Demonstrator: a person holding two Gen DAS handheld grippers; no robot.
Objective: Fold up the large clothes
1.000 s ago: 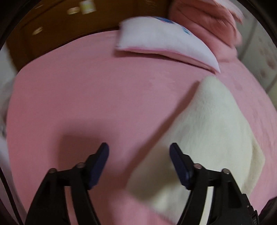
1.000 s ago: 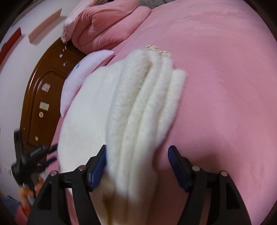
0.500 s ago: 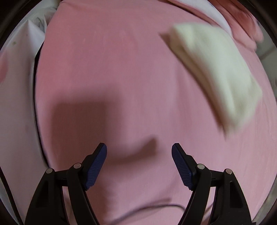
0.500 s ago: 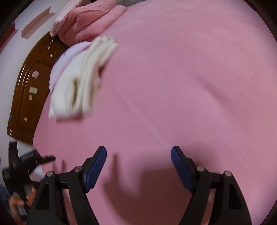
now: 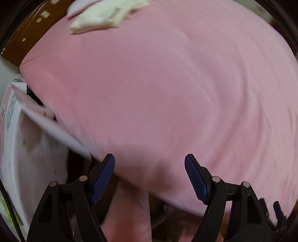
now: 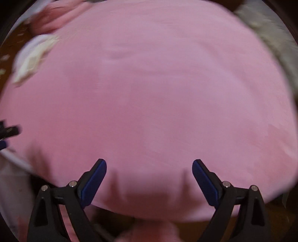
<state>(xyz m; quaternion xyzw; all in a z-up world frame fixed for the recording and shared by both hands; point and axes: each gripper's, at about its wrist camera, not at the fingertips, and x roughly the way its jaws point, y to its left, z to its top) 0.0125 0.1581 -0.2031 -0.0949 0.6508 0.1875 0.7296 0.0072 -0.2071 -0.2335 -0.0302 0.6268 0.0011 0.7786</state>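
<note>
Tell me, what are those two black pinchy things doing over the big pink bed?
A person holds a gripper in each hand. Both the left gripper and the right gripper are open and hold nothing. They hover near the close edge of the pink bed. The cream garment lies folded at the far end of the bed, apart from both grippers, so this piece looks done. The pictures are blurry, so the grippers seem to be moving.

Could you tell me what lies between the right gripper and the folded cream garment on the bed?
Only bare pink bedsheet separates the open right gripper from the folded cream garment, as the right wrist view shows.
</note>
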